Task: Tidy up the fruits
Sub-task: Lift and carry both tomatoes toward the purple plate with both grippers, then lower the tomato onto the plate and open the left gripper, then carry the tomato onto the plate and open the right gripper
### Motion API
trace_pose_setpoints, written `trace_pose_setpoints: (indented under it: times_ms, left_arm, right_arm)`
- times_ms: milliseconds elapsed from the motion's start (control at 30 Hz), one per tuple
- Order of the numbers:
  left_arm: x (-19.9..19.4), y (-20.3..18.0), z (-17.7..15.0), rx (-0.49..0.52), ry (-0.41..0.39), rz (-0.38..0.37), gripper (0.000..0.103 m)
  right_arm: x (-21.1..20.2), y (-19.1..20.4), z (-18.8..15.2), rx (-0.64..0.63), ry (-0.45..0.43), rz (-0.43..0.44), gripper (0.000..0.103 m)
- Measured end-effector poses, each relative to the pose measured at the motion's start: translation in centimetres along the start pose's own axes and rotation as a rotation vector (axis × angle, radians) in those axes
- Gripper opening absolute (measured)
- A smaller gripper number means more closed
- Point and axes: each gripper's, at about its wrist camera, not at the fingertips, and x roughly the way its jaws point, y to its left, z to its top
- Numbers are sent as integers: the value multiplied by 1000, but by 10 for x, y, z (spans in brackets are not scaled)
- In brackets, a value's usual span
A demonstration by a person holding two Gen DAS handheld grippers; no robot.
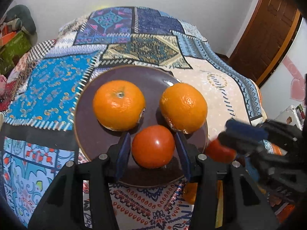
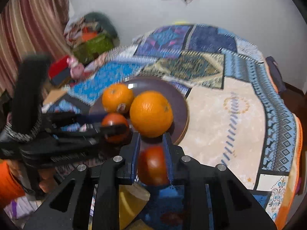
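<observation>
Left gripper [image 1: 152, 149] sits spread wide around a tomato [image 1: 153, 146] on the near edge of the purple plate [image 1: 86, 115] — pads not touching it, two oranges [image 1: 119, 105] just behind. Right gripper [image 2: 151, 159] is clamped on a second tomato [image 2: 153, 166] just off the plate's near rim.

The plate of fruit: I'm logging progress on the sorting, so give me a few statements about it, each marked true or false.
1. Two oranges lie on the plate. True.
2. The left gripper is clamped tight on a tomato. False: its fingers stand apart either side of it, with gaps showing.
3. The right gripper holds a second tomato. True.
4. The plate is white. False: it is dark purple-brown.
5. The plate rests on a patterned cloth. True.
</observation>
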Motion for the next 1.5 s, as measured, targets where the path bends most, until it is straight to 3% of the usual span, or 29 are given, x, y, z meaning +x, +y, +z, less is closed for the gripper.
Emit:
trace_pose_setpoints:
  times_ms: [167, 500, 567, 700, 867, 1233, 1500]
  left_arm:
    - [-9, -1, -3, 18, -13, -5, 50]
    - [-34, 7, -22, 15, -29, -13, 52]
    - [-38, 9, -27, 12, -24, -17, 52]
    - [-48, 12, -40, 6, -20, -14, 52]
    - [-56, 14, -53, -4, -13, -14, 53]
    - [-63, 10, -65, 16, -34, -3, 55]
    - [-66, 16, -56, 11, -73, 16, 56]
  right_arm:
    - [2, -6, -11, -7, 27, -37, 22]
    - [-34, -37, -33, 62, 16, -60, 28]
    - [-34, -36, -40, 61, 35, -43, 29]
    - [-38, -29, -50, 51, 37, -16, 40]
    - [-27, -17, -58, 0, 70, -36, 40]
    - [3, -14, -53, -36, 103, -47, 45]
    - [-15, -22, -46, 7, 51, -59, 44]
